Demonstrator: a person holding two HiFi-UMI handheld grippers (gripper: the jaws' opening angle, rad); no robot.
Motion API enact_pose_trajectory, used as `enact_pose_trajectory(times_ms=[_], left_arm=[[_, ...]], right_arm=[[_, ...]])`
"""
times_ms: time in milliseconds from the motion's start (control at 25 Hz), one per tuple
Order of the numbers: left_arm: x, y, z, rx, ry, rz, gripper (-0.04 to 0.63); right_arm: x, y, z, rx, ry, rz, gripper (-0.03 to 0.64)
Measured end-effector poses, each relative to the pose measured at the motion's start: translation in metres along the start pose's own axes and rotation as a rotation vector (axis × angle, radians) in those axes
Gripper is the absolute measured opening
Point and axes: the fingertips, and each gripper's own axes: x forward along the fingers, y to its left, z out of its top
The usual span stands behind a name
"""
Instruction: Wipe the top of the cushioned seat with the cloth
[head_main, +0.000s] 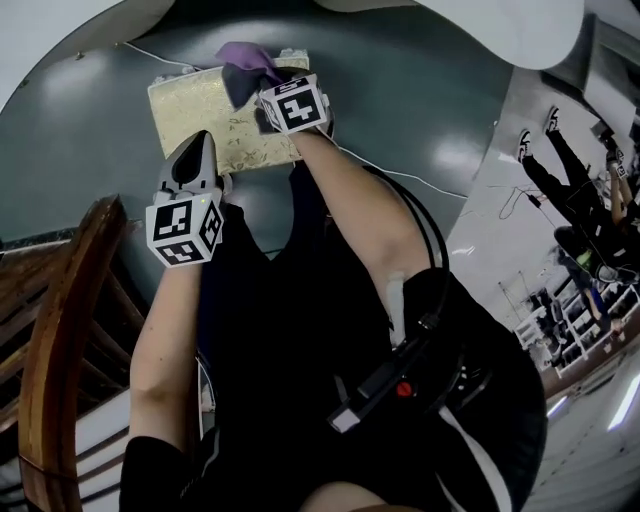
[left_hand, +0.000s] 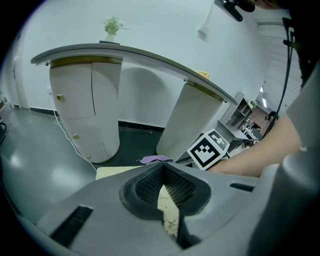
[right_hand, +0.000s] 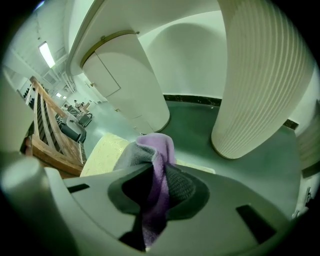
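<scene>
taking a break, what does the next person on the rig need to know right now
Left tool: shut on the cushioned seat at its near edge, fabric between the jaws, seemingly steadying it.
Right tool: shut on the cloth, which hangs at the seat's far edge.
Done: cloth is gripped and at the seat; how much is wiped can't be told.
Left: wipe across the seat top.
</scene>
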Motion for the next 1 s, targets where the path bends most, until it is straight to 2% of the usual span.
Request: enact_pose_trajectory(times_ms=[200,360,480,640,720,840,1000], left_arm=[[0.007,-0.022,0.006,0.024,0.006,-0.023,0.003],[0.008,-0.032,0.007,0.034,0.005,-0.042,0.004],[0.001,-0.028,0.001,0.036,0.007,-0.044,0.005],[-0.013,-0.016,-0.005,-0.026,0.008,-0.048,0.005],[-0.026,-0.003,-0.008,-0.014,0.009,-0.057,0.005],[-0.052,0.036,-0.013,0.015,0.019,-0.046,0.005],[-0.092,0.1,-0.018,-0.006,0.005,0.001,0.005]], right_arm=[[-0.019,-0.033,-0.01,-0.011,0.025,-0.046,0.077],[-0.031,-0.068,-0.028,0.042,0.091,-0.125,0.078],[-0.046,-0.062,-0.031,0.04,0.125,-0.132,0.078],[-0.069,-0.028,-0.007,-0.044,0.021,-0.109,0.078],[-0.075,0.002,0.002,-0.045,-0.019,-0.089,0.078],[-0.069,0.058,0.015,-0.047,-0.049,-0.056,0.079],[-0.043,0.144,0.033,-0.112,-0.046,0.015,0.078]])
